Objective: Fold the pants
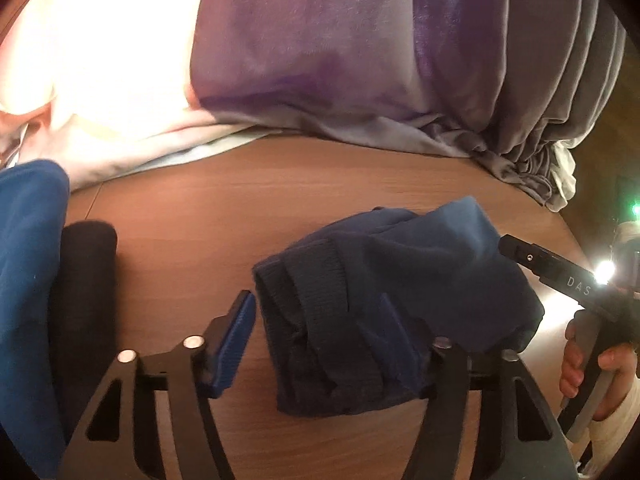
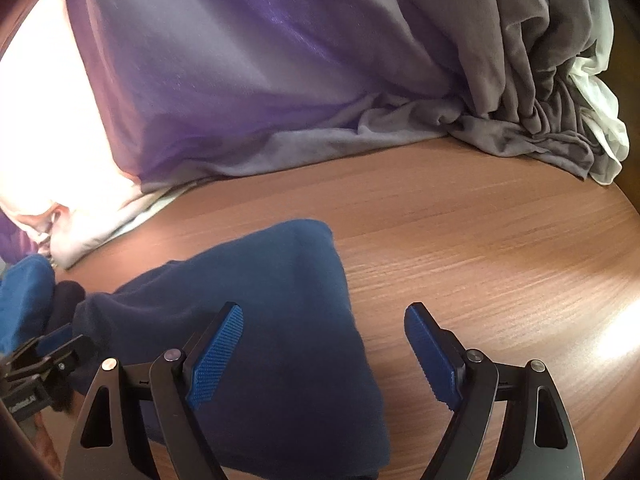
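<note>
Left wrist view shows the folded blue pants [image 1: 384, 320] lying on the wooden bench [image 1: 240, 200], between the spread fingers of the left gripper [image 1: 344, 336]. Right gripper [image 2: 324, 344] fingers gape wide, left finger [image 2: 216, 356] over the fabric.

I read "DAS" in pale letters on right gripper [image 1: 505, 245] body; label on left gripper [image 2: 52, 354] too blurred.

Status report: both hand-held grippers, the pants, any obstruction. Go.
Left hand-held gripper open around pants. Right hand-held gripper open, empty. Pants bundled on table.
</note>
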Demonstrator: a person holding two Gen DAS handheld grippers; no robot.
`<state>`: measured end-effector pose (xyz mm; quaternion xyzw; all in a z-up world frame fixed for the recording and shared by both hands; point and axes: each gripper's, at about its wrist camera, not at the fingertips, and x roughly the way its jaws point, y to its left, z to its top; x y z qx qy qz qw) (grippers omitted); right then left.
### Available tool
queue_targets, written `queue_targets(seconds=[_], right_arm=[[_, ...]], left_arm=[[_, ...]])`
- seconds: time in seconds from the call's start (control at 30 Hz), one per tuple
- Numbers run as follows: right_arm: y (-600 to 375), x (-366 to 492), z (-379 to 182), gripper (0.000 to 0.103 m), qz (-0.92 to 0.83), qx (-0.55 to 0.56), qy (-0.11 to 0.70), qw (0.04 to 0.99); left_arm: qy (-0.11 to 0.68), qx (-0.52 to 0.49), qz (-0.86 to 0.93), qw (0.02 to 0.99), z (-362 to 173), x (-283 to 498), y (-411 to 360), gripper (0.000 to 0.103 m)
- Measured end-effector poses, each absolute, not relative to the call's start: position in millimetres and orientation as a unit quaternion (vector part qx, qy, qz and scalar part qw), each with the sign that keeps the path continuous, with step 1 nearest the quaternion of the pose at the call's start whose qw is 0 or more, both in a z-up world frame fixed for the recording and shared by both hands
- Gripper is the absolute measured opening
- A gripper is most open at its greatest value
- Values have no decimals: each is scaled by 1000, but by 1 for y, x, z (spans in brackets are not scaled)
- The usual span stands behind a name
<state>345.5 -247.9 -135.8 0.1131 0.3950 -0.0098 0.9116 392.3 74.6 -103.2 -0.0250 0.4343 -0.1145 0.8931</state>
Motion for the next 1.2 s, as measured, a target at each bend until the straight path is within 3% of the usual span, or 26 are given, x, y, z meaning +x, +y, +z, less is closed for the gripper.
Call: queue_targets(seconds=[0.13, 0.67, 0.87, 0.93, 1.2], right_arm=[[-244, 346, -134, 84, -8, 106, 391, 914], [-253, 397, -126, 81, -23, 69, 380, 922], [-253, 400, -132, 70, -12, 81, 388, 918], [-251, 402, -134, 68, -10, 79, 392, 917], [-237, 418, -152, 65, -21, 51, 436, 898]], left_arm=[[435, -41, -112, 893, -103, 401, 79, 45], [427, -43, -105, 897, -95, 396, 77, 41], [448, -61, -111, 885, -106, 408, 80, 25], [453, -69, -114, 881, -108, 407, 82, 9], [454, -44, -105, 884, -106, 393, 82, 8]])
